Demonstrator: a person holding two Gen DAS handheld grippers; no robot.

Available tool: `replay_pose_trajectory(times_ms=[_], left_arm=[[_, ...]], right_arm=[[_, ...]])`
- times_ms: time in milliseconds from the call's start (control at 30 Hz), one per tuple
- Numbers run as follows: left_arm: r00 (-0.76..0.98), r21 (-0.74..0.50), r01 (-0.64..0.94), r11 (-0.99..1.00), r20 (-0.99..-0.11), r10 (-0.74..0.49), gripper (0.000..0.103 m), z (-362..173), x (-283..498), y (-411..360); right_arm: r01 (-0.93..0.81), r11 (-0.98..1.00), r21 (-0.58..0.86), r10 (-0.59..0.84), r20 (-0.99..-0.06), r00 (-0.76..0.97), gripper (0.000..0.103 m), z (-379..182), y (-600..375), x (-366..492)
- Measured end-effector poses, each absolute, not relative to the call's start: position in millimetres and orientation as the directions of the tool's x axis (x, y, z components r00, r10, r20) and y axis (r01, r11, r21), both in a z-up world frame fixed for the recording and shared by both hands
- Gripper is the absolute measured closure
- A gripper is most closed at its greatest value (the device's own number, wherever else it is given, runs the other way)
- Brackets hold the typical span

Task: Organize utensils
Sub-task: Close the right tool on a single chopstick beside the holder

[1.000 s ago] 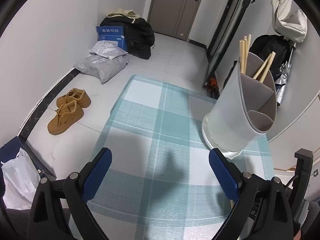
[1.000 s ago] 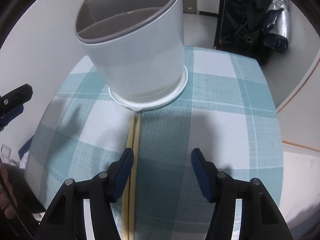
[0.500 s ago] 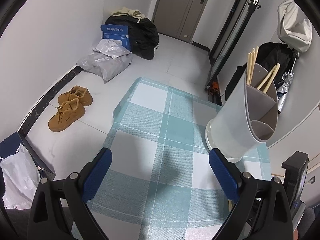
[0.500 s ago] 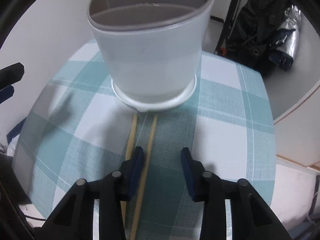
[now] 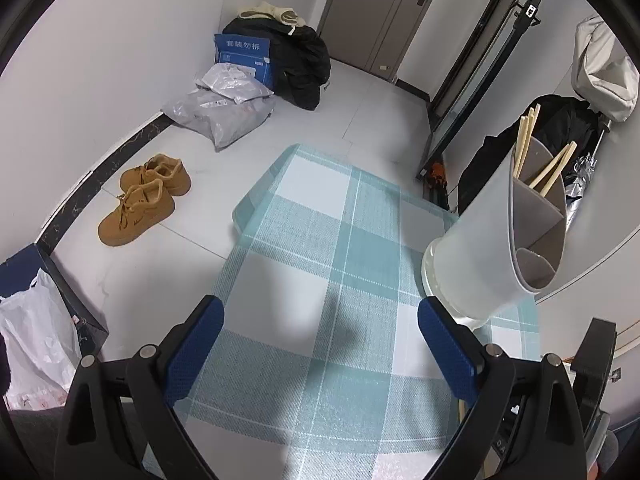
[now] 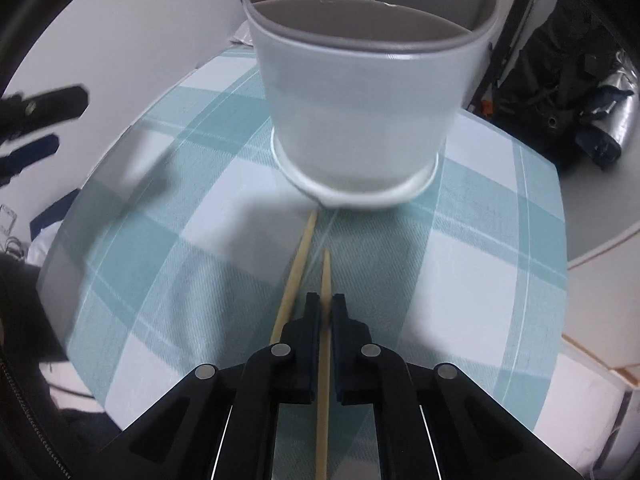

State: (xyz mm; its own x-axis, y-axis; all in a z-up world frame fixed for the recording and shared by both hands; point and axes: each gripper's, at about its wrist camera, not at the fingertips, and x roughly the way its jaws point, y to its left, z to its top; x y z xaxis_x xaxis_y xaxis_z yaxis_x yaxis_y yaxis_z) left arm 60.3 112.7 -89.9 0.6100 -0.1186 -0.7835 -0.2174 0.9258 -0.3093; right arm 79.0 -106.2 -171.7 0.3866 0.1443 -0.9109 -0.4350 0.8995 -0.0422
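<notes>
Teal-and-white checked cloth covers the table (image 5: pixel 320 264) where we work, with pale floor tiles beyond its far edge. Our right gripper (image 6: pixel 326 306) has its jaws pressed nearly together, pinching one wooden chopstick (image 6: pixel 325 280) whose tip points toward the white utensil holder (image 6: pixel 360 120). A second chopstick (image 6: pixel 298 276) lies on the cloth just left of the held one, its far end close to the holder's base. Half a second ago these jaws stood apart around the pair; now they have closed on the right-hand stick, and the gripper has moved nearer the holder. Our left gripper (image 5: pixel 320 320) is spread wide above bare cloth, holding nothing, and its view has barely shifted since the earlier frame. From the left wrist view the holder (image 5: pixel 492 248) stands near the table's right edge, with more chopsticks (image 5: pixel 524 140) upright in its far compartment and the nearer compartments showing grey walls. Open cloth stretches to the left of the holder and toward the far edge. Brown shoes (image 5: pixel 144 200) and grey parcel bags (image 5: pixel 220 112) sit on the floor well left of the table.
</notes>
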Motion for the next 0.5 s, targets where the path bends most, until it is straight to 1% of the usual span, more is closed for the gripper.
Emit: replay_pose_trajectory(times_ms=[200,300,400,500], left_arm=[[0.606,-0.316,-0.266,0.911,-0.79,-0.097,0.008,-93,60,124],[0.595,-0.299,-0.272,0.915,-0.799,-0.084,0.008,-96,60,124],[0.589,-0.271,-0.246,0.931,-0.804,-0.079,0.008,-97,61,117],[0.571,-0.225,-0.198,0.954,-0.818,-0.074,0.008,-98,63,103]], right_arm=[[-0.434,0.898,-0.073,0.128,-0.899,0.418,0.097,-174,-98,93],[-0.438,0.896,-0.072,0.136,-0.895,0.425,0.095,-174,-96,101],[-0.443,0.895,-0.047,0.164,-0.89,0.426,0.098,-176,-100,105],[-0.431,0.902,0.016,0.214,-0.884,0.415,0.099,-175,-111,109]])
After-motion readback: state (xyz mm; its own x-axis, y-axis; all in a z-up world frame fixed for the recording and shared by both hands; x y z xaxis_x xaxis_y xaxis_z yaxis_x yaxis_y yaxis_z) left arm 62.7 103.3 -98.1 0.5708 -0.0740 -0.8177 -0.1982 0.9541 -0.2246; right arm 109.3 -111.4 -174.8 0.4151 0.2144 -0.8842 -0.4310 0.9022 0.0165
